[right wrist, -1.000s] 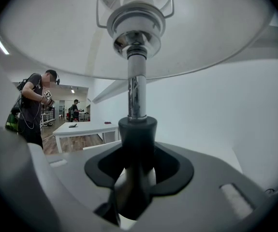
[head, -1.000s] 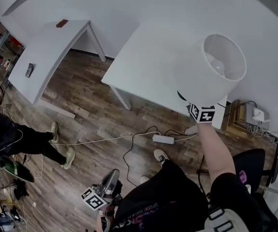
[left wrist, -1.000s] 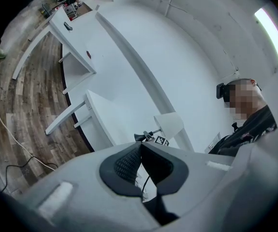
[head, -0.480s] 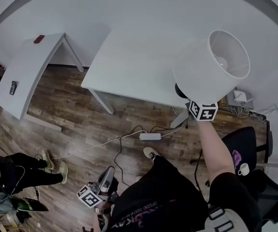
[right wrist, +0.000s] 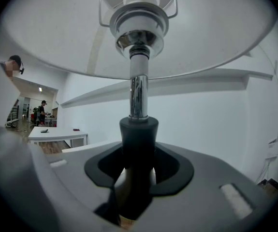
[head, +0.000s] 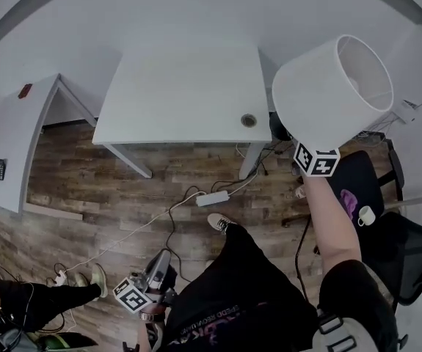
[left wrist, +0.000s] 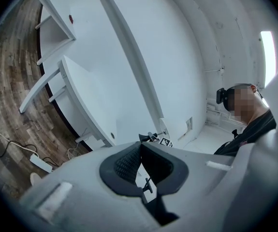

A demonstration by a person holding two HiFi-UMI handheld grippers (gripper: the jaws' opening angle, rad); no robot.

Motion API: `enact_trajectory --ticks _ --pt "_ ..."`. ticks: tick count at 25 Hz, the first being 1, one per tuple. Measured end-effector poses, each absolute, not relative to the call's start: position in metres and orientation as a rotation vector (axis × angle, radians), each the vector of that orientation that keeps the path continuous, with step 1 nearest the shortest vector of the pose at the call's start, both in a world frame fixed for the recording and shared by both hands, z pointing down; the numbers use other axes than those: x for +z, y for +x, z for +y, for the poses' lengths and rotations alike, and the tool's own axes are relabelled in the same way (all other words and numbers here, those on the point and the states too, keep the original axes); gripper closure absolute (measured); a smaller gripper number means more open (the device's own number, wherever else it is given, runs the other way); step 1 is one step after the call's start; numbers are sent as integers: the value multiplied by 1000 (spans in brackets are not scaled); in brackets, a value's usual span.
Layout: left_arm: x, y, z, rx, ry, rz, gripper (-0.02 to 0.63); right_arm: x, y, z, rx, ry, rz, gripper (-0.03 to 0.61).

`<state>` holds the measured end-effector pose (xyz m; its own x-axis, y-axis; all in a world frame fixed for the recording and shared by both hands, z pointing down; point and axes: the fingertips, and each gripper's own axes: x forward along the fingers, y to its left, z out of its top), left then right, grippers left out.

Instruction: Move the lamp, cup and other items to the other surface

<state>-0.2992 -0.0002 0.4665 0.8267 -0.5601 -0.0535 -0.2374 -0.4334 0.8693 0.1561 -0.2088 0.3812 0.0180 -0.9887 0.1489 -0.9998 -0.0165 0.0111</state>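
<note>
The lamp has a wide white shade and a chrome stem that runs into a black collar. My right gripper is shut on the lamp just below that collar and holds it in the air, shade tilted up to the right, off the right end of the white table. The right gripper grips the dark lower stem between its jaws. A white cup rests on a black chair seat. My left gripper hangs low by my leg, tips together on nothing.
A second white table at the left carries a remote and a small red item. A power strip and cables lie on the wood floor. A black office chair stands at the right. Another person's legs show lower left.
The view has swung: the white table has slid from under the lamp to its left, and the black chair with the cup has come into sight. The lamp stays gripped.
</note>
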Motion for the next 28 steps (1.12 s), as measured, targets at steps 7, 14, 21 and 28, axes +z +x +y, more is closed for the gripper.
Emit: enact_trajectory --ticks 7,14,21,28 --pt "478 -286 28 -300 2025 -455 614 387 200 -126 164 2286 -1956 428" --pt "474 -273 25 -280 2038 -371 614 382 233 -82 187 2380 -1826 426" --pt "473 -233 16 -266 2038 -303 614 360 268 -71 142 2417 -1788 426" --pt "469 -163 14 -209 2036 -207 614 351 335 -41 114 2433 -1693 426"
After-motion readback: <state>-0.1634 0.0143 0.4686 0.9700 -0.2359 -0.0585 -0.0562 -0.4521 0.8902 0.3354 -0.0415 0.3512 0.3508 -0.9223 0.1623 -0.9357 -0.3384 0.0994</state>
